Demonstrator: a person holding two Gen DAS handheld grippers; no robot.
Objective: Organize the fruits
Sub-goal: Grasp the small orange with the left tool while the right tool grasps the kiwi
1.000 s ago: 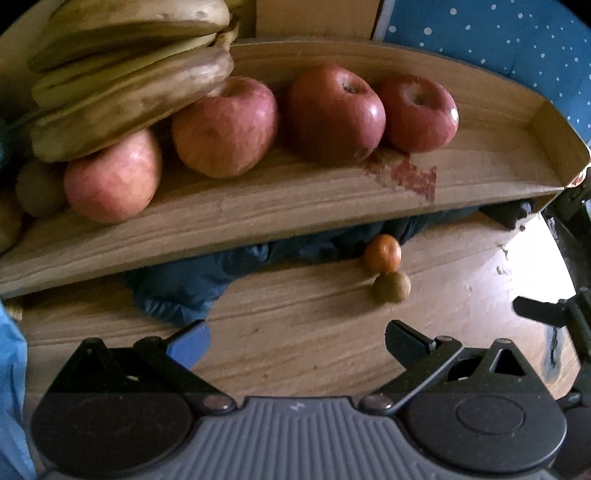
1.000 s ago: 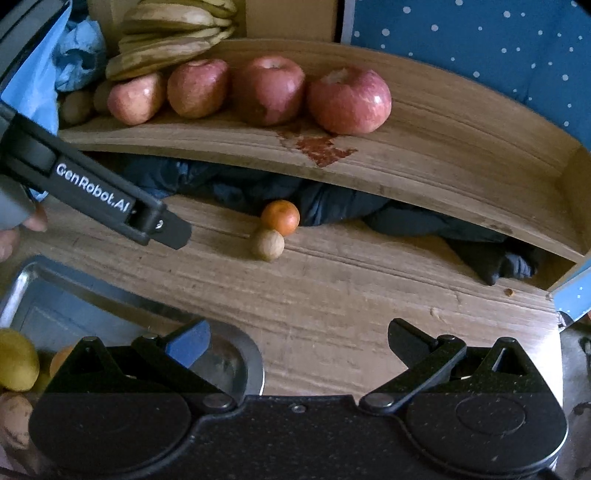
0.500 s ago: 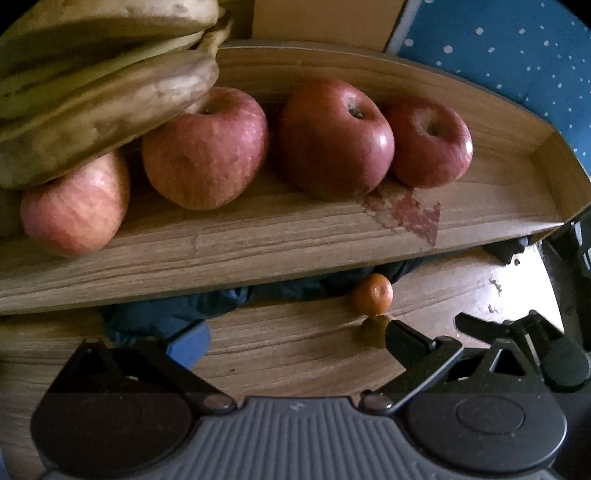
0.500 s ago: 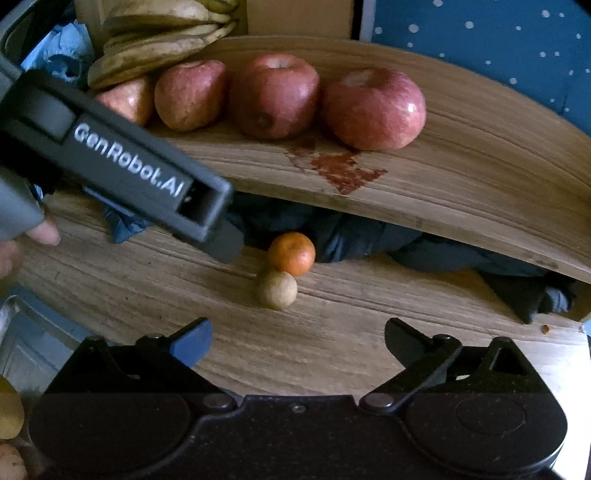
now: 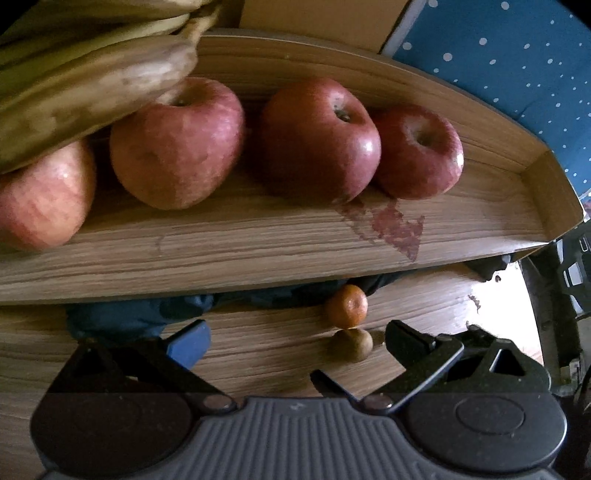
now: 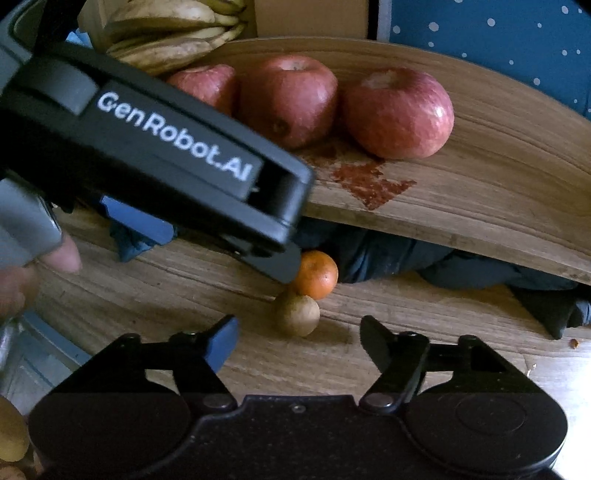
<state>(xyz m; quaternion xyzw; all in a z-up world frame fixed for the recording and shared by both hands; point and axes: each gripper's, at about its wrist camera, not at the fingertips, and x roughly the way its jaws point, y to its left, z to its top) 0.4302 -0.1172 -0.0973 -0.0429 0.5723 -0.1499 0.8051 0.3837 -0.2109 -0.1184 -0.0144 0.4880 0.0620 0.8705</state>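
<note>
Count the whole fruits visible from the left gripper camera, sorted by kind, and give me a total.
Red apples: 4, first at, then
Orange tangerine: 1
Small brownish round fruit: 1
Banana bunch: 1; individual bananas can't be counted
Total: 7

A wooden counter [image 6: 424, 332] with a streaked grain fills the lower part of both views. Above it sits a raised wooden shelf [image 5: 258, 236] with a low back wall and a closed right end. A patch of reddish stain [image 5: 391, 229] marks the shelf's top near its front edge. Dark blue cloth [image 6: 461, 269] lies bunched on the counter in the gap under the shelf. Behind the shelf hangs a blue fabric with white dots [image 5: 517, 66], and beside it stands a plain cardboard box [image 5: 317, 18]. At the left edge of the right wrist view, the corner of a metal tray [image 6: 33, 354] rests on the counter.
</note>
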